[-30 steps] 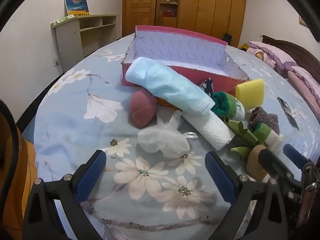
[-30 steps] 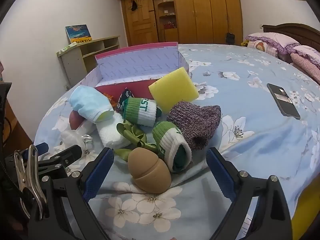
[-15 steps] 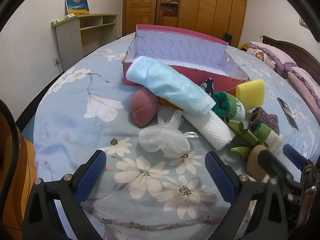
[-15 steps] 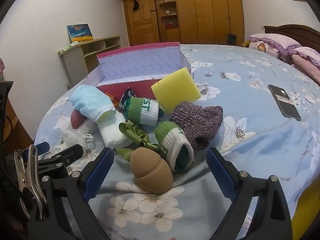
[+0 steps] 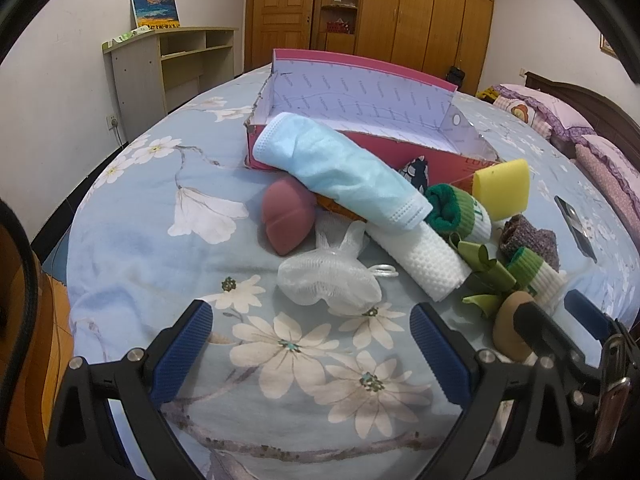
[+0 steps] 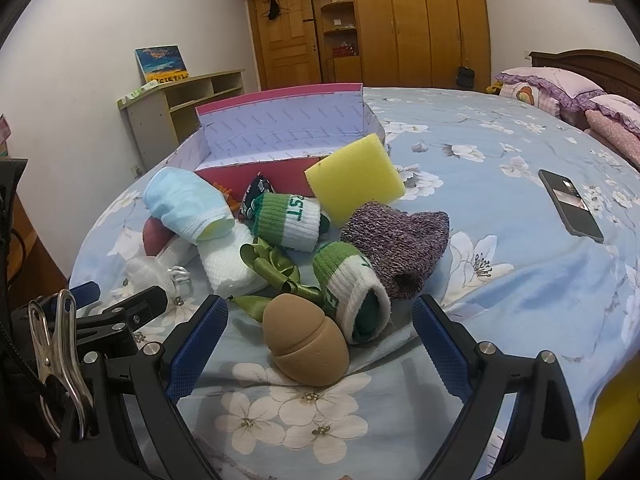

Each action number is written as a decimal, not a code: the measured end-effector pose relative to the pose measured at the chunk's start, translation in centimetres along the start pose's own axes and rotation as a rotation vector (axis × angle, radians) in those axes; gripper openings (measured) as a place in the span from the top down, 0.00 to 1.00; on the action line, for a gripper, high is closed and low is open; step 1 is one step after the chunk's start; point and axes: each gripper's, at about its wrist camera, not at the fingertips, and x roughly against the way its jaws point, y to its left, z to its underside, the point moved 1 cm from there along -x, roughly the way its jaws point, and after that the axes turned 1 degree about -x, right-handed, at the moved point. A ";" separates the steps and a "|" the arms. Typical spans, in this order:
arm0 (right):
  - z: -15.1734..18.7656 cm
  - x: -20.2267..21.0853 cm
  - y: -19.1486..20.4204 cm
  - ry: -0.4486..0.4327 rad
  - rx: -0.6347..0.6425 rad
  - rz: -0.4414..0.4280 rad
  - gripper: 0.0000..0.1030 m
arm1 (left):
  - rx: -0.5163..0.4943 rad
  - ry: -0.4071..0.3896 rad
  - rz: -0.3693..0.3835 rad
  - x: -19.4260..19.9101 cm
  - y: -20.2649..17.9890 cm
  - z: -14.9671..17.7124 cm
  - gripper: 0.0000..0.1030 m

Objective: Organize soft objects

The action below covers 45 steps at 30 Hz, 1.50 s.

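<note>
Both the left gripper point(image 5: 310, 348) and right gripper point(image 6: 318, 344) gape wide, empty; the rolled pale-blue cloth point(image 5: 340, 174) half-hides the maroon egg-shaped sponge point(image 5: 286, 216).

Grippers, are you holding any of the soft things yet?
No. The left gripper and right gripper are both open and empty, holding nothing.

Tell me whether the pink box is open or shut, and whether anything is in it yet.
Open: the pink box has its lid standing up behind it. No item shows inside, though its floor is mostly hidden.
</note>
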 end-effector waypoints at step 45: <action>-0.1 -0.1 0.0 0.005 0.007 -0.002 0.07 | 0.018 0.011 0.018 -0.4 0.8 0.3 0.02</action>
